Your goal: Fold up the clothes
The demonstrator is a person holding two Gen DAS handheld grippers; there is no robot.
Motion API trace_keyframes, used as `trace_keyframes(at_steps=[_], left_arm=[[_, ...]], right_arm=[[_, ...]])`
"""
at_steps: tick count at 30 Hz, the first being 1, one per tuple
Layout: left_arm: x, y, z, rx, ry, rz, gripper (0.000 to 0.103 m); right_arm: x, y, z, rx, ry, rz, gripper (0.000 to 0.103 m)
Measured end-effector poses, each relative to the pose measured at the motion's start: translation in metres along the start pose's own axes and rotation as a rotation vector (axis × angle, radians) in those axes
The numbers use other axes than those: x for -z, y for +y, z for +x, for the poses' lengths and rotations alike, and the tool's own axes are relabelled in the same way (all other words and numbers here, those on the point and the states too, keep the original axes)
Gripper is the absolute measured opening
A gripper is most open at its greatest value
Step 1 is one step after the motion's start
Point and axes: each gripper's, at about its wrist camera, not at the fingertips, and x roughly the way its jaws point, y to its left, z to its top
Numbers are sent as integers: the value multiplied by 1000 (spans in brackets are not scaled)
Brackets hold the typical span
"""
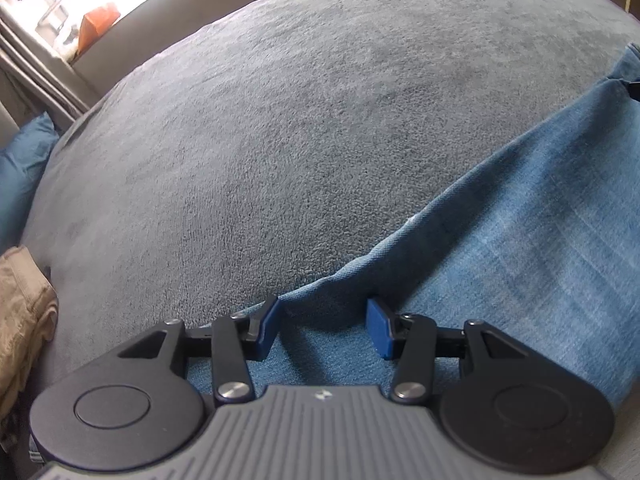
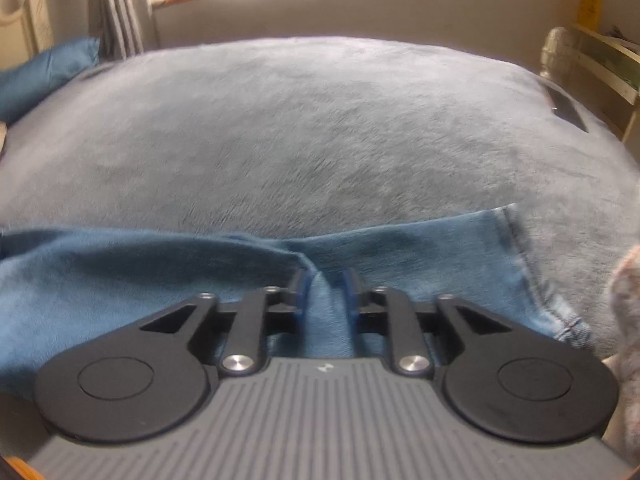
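left claw [image 1: 324, 326] gapes over the jeans [image 1: 520, 220] edge, right claw [image 2: 324, 292] pinches a fold, grey blanket [image 1: 300, 120] bare beyond.

The jeans [image 1: 520, 248] are soft, faded blue denim with stitched hems. The blanket [image 1: 300, 120] is grey, matt, fuzzy fleece. Both grippers [image 1: 324, 328] [image 2: 325, 292] are matt black plastic with shiny metal rivets.

A bed covered by a grey plush blanket [image 2: 320, 128] fills both views. Blue jeans [image 1: 520, 248] lie spread across its near edge. A blue pillow [image 2: 44, 76] rests at the upper left of the right wrist frame, a tan folded garment [image 1: 22, 312] at the left wrist's lower left, and a dark flat object [image 2: 566, 110] near the right edge.
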Motion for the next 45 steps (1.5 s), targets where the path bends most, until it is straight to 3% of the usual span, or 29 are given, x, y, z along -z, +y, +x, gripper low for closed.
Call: trace_keyframes(at_steps=[5,10,14,18,21,24,27,29,33,37,40,45], left_arm=[[1,13,0,28,-2,-54,60],[-1,28,-7,52,-16,-137,61],[-3,56,-31,66,-38,-189,61],[19,113,-85,-18,-62,-204,61],[70,175,-125,-140,-53,-341,61],[152,232,-153,-232,-25,-594,65],[238,259,-159,-251,-11,-834,69],[282,262,-154,-169,-25,-959,69],[332,256,-133,76,-101,-1086,71],[349,258,-114,217,-176,-1126,72],[361,260,-100,323,-232,-1154,73],[376,275,-82,408,-286,-1144,73]], right_arm=[[1,4,-30,44,-137,39,46],[12,36,-67,95,-359,-7,58],[11,60,-79,-2,-400,22,67],[8,85,-83,-145,-399,60,79],[6,111,-81,-233,-391,78,83],[-9,144,-76,-338,-354,86,85],[-29,182,-78,-463,-340,68,92],[-45,213,-83,-541,-354,19,101],[-74,279,-98,-663,-358,-87,102],[-93,349,-109,-699,-337,-189,102],[-110,393,-113,-704,-369,-289,102],[-143,452,-104,-760,-317,-413,102]])
